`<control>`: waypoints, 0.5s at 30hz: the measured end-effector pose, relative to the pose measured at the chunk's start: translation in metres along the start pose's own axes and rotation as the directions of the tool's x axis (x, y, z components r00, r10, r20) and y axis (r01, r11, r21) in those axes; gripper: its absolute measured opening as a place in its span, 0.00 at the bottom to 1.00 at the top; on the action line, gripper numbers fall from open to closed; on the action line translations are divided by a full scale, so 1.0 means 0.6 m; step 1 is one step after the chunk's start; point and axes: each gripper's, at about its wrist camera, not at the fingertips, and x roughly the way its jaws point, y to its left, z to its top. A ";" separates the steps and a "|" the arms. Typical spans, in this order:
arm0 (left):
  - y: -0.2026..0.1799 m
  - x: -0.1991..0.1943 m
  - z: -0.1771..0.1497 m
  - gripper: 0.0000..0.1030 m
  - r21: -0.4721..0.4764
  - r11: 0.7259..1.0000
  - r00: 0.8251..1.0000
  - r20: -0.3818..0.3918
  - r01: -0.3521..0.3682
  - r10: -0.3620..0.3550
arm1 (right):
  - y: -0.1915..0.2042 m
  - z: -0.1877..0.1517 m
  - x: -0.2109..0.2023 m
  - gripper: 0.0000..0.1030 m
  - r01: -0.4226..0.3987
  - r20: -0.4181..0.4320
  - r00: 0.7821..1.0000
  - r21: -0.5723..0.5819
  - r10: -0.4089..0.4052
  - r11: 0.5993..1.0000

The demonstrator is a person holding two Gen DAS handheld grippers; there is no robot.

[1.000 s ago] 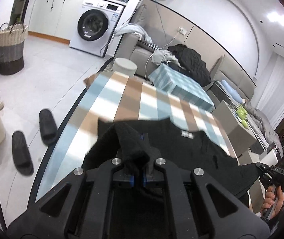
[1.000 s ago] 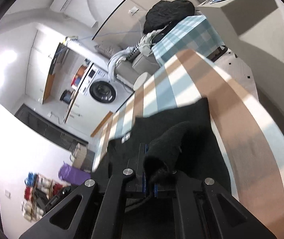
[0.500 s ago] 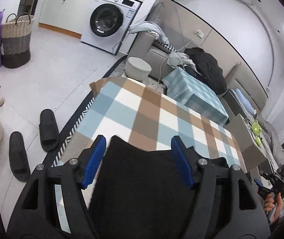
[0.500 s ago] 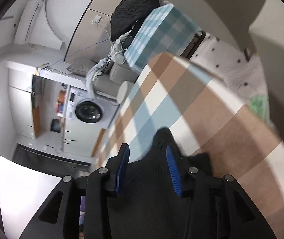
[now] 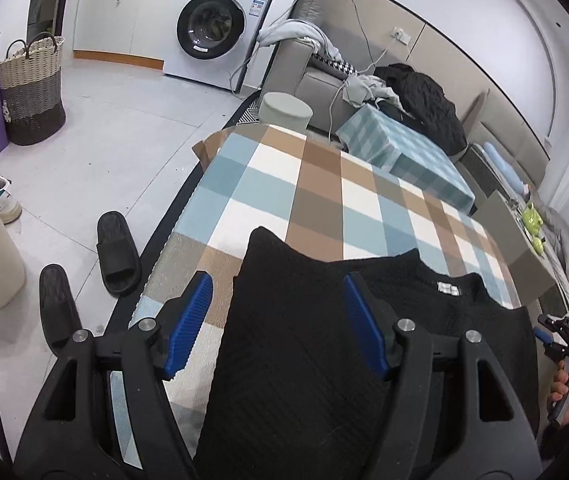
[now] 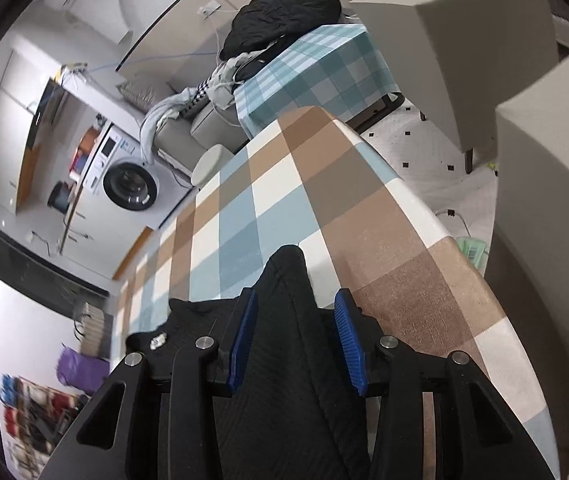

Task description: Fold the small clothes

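Both grippers' jaws spread wide over black sweater (image 5: 304,360) on checked tablecloth (image 5: 284,184).

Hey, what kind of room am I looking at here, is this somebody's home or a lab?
Most likely a lived-in home, an open living and laundry area. A front-loading washing machine stands by white cabinets, a grey sofa is heaped with clothes, and slippers lie beside the checked table holding the black garment.

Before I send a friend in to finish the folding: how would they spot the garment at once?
Find the long table with the brown, blue and white checked cloth, near the washing machine. At its near end lies a black knitted top, the only garment on it. A small white label inside its neckline sets it apart from the black jacket on the sofa.
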 end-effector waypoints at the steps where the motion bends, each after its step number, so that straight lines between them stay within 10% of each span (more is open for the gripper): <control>1: -0.002 -0.006 -0.002 0.62 0.009 1.000 1.000 0.000 -0.004 0.004 | 0.000 0.000 0.004 0.39 0.006 -0.002 1.000 -0.009 -0.006 1.000; 15: -0.009 -0.093 -0.096 0.64 0.110 0.990 0.996 -0.012 -0.085 0.087 | 0.010 -0.103 -0.062 0.49 0.066 -0.076 0.994 -0.172 -0.080 0.983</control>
